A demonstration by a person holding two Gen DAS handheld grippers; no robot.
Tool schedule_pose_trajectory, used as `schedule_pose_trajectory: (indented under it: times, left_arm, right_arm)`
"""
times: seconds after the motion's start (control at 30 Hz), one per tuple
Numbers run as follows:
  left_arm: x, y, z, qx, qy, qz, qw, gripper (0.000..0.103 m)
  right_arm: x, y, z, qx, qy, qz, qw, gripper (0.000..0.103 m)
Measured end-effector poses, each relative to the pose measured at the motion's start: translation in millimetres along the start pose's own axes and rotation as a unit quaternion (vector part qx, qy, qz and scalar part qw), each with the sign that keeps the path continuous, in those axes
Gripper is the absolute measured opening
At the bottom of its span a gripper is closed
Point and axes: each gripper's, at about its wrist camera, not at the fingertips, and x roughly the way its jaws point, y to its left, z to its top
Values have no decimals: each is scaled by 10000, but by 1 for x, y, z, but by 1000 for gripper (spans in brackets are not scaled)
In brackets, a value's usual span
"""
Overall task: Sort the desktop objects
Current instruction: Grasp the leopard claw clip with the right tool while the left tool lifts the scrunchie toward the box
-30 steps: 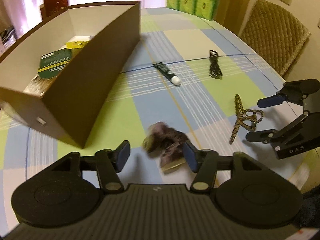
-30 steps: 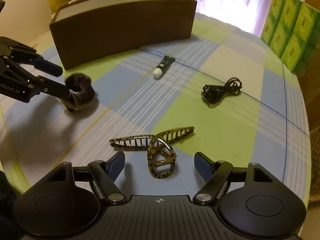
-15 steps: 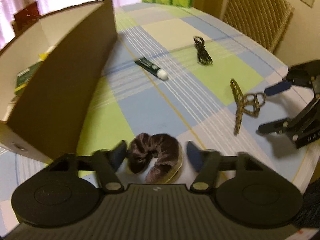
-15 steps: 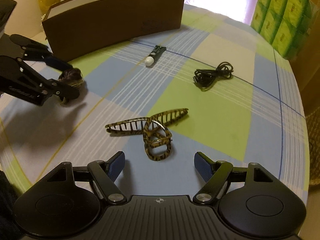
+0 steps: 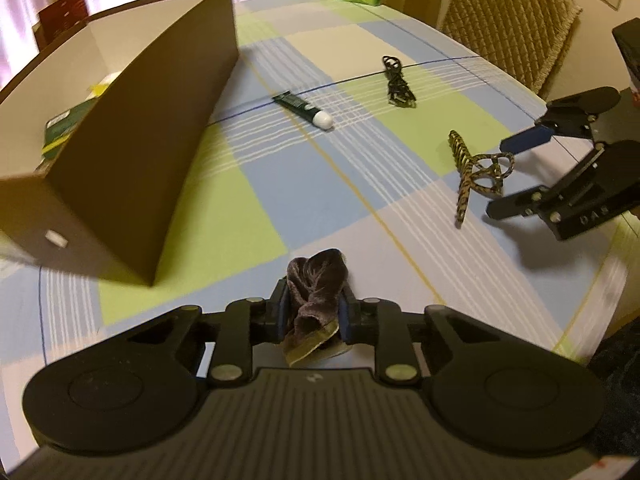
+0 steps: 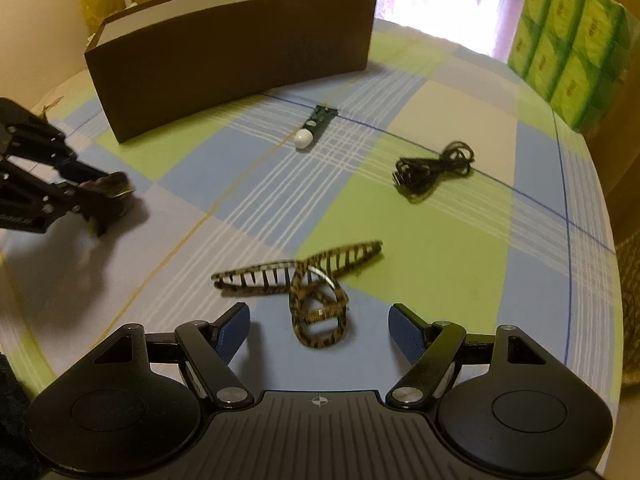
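Brown velvet scrunchie (image 5: 316,292) squeezed between left gripper (image 5: 313,312) fingers, low over the checked counter (image 5: 256,184) beside the brown box (image 5: 132,152) (contents mostly hidden). Right gripper (image 6: 318,330) fingers spread apart, flanking the leopard hair claw (image 6: 308,280), long axis crosswise. Beyond: tube (image 6: 312,128), coiled cable (image 6: 432,168).

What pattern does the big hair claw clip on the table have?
The hair claw clip has a leopard-like brown and black pattern, clearest in the right wrist view.
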Motion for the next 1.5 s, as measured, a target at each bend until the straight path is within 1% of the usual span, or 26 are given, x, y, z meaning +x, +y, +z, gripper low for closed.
schedule_pose_trajectory:
  times: [0.1, 0.13, 0.17, 0.2, 0.23, 0.27, 0.4, 0.47, 0.8, 1.07, 1.3, 1.5]
  left_arm:
    - [-6, 3, -5, -152, 14, 53, 9999, 20]
    - [-8, 4, -6, -194, 13, 87, 9998, 20]
    - [-10, 5, -7, -231, 13, 125, 9997, 19]
    - [-12, 6, -9, -275, 7, 157, 9995, 19]
    - [-14, 7, -10, -314, -5, 179, 9993, 19]
    - [-16, 7, -10, -351, -19, 201, 9992, 19]
    - [-24, 8, -13, -468, -62, 221, 9986, 19]
    - [-28, 7, -12, -491, -73, 240, 9985, 19]
    - [-44, 9, -6, -558, -286, 288, 9976, 19]
    - [-54, 9, -1, -535, -359, 317, 9974, 19]
    - [-67, 9, 5, -525, -494, 334, 9968, 19]
    - [-86, 12, 14, -567, -732, 267, 9953, 19]
  right_arm:
    - [9, 2, 5, -161, 19, 10, 9999, 72]
    - [12, 3, 5, -233, 33, 4, 9997, 64]
    - [14, 4, 6, -292, 23, 21, 9996, 54]
    - [15, 4, 7, -300, -9, 92, 9995, 46]
    - [15, 5, 8, -283, -11, 159, 9995, 29]
    - [16, 6, 10, -275, 9, 182, 9995, 28]
    - [15, 13, 15, -301, 128, 99, 9994, 27]
    - [12, 14, 16, -246, 108, 113, 9996, 27]
    - [-12, 21, 31, -145, -166, 221, 9995, 27]
    - [-25, 23, 40, -125, -330, 283, 9990, 27]
    - [-37, 29, 51, -248, -532, 401, 9975, 27]
    - [-48, 36, 64, -384, -770, 505, 9950, 27]
